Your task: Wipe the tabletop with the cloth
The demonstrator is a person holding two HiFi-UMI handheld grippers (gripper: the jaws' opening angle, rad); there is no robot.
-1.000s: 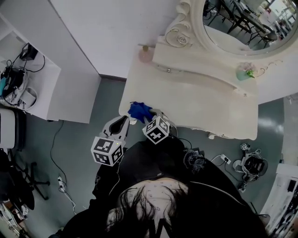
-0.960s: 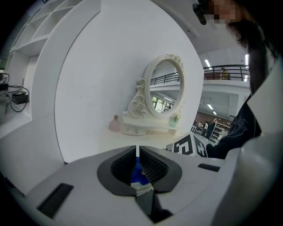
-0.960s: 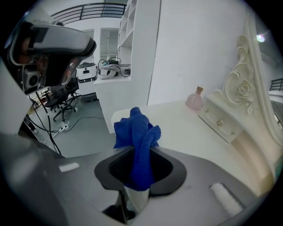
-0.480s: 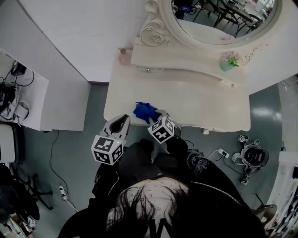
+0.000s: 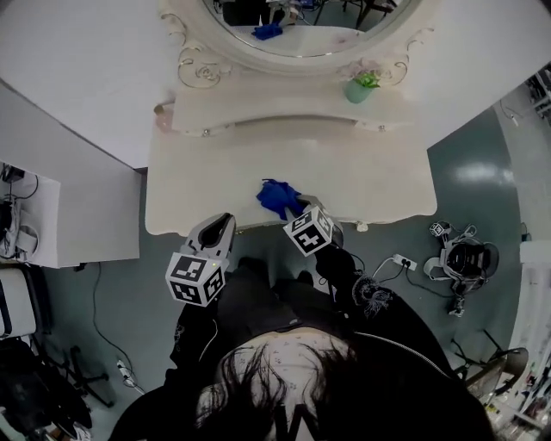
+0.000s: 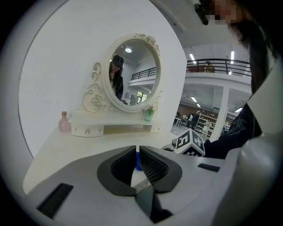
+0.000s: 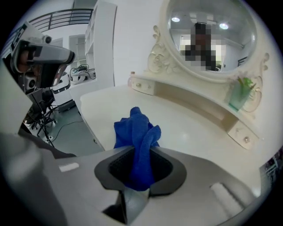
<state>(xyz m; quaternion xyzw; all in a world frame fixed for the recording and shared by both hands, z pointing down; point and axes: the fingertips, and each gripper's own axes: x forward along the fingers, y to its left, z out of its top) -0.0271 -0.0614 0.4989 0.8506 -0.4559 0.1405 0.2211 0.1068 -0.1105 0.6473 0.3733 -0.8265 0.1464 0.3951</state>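
Observation:
A crumpled blue cloth [image 5: 278, 196] lies on the cream dressing tabletop [image 5: 370, 185], near the middle of its front edge. My right gripper [image 5: 294, 211] is shut on the cloth [image 7: 138, 132], which bulges up out of the jaws, and its marker cube [image 5: 308, 231] hangs over the table's edge. My left gripper [image 5: 222, 226] hovers by the front edge, left of the cloth. In the left gripper view its jaws [image 6: 137, 152] are shut with nothing between them, and a sliver of blue shows beyond.
An oval mirror [image 5: 301, 21] stands on a raised shelf [image 5: 284, 95] at the back. On the shelf are a pink bottle [image 5: 164, 116] at the left and a green vase [image 5: 360, 86] at the right. A white cabinet [image 5: 52, 215] stands left. Cables and a headset [image 5: 465, 258] lie on the floor right.
The right gripper has dragged the cloth rightward along the table's front, from the left corner toward the middle. The left gripper followed beside it. The head view swung toward the mirror.

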